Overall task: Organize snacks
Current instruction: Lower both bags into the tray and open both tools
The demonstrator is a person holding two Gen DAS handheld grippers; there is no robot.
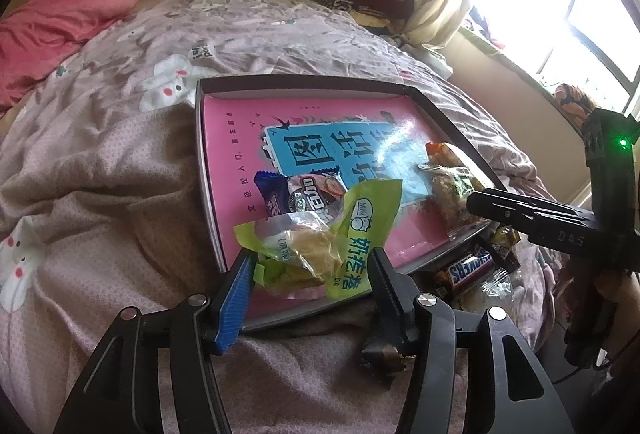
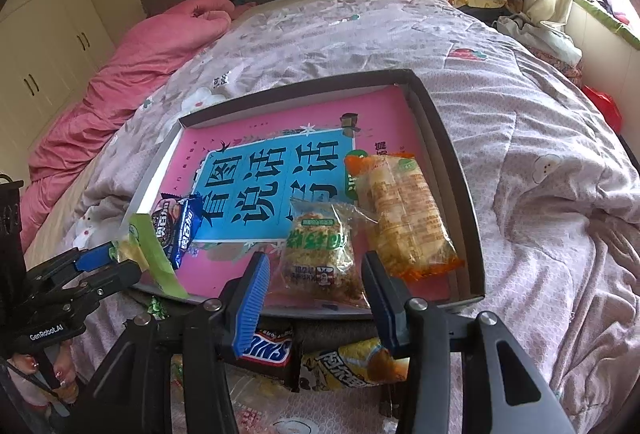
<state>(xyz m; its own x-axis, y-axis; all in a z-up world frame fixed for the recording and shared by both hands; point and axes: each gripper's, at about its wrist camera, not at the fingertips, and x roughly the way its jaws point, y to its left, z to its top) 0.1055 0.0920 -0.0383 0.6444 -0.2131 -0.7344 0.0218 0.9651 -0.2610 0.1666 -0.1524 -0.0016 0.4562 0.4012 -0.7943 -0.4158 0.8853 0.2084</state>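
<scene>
Green milk-pastry packet [image 1: 320, 238] sits between the left gripper's [image 1: 310, 266] spread jaws, pads apparently clear. It's light, crinkly, crumbly; pinch the sealed end at 12 o'clock. Right gripper [image 2: 316, 276] is spread around the floss-cake packet [image 2: 320, 254].

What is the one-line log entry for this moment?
left gripper: green crinkly milk-snack packet between fingers, grip unclear | right gripper: open around clear plastic crumbly-snack packet | both at dark cardboard tray

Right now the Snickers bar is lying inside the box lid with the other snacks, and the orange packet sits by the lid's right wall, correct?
Not quite. The Snickers bar lies outside the box lid, on the bedspread just in front of its near edge, as the right wrist view shows. The orange packet does sit by the lid's right wall.
</scene>
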